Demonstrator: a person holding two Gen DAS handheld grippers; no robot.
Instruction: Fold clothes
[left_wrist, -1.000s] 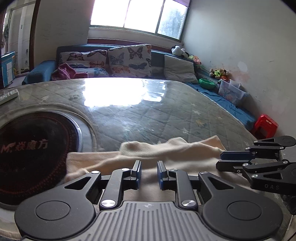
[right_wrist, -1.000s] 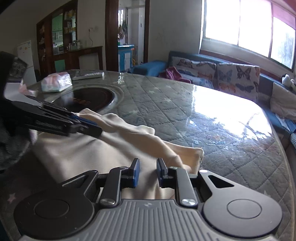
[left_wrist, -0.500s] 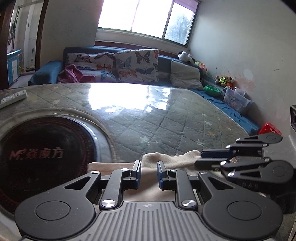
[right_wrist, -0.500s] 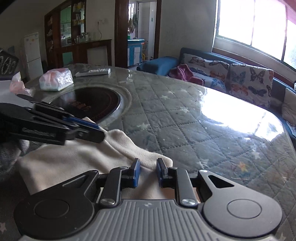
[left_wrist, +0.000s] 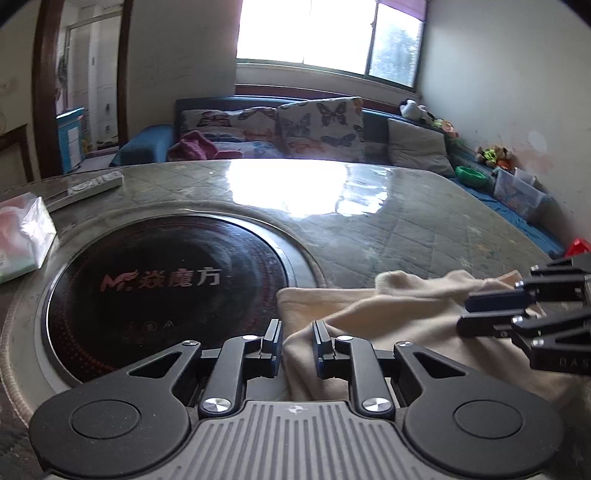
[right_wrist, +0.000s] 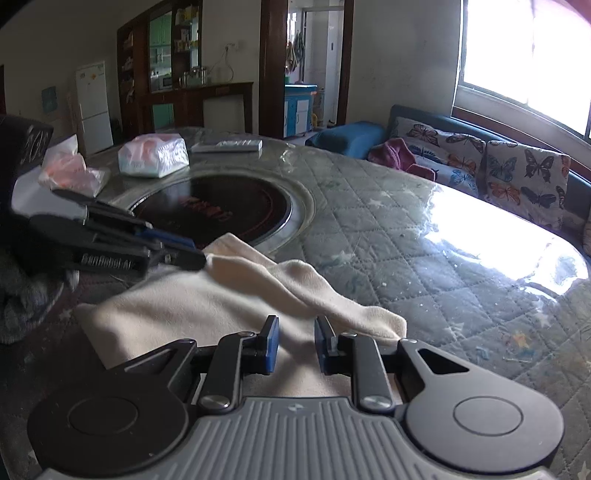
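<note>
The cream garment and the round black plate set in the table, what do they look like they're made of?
The cream garment looks like soft fleece or brushed knit: matte, fuzzy nap, rounded thick folds. The round black plate looks like glossy glass or ceramic, probably a built-in cooktop: it mirrors window light and carries printed lettering inside a metallic-looking ring. Neither can be confirmed by look alone.

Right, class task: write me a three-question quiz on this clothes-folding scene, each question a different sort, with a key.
1. True or false: the cream garment lies partly on the black round cooktop.
2. Which sits nearest the remote control? A) red stool B) tissue pack C) green bowl
3. Fill in: the jaws of the right gripper stand ____, with nothing pinched between them.

Key: 1 true; 2 B; 3 open.
</note>
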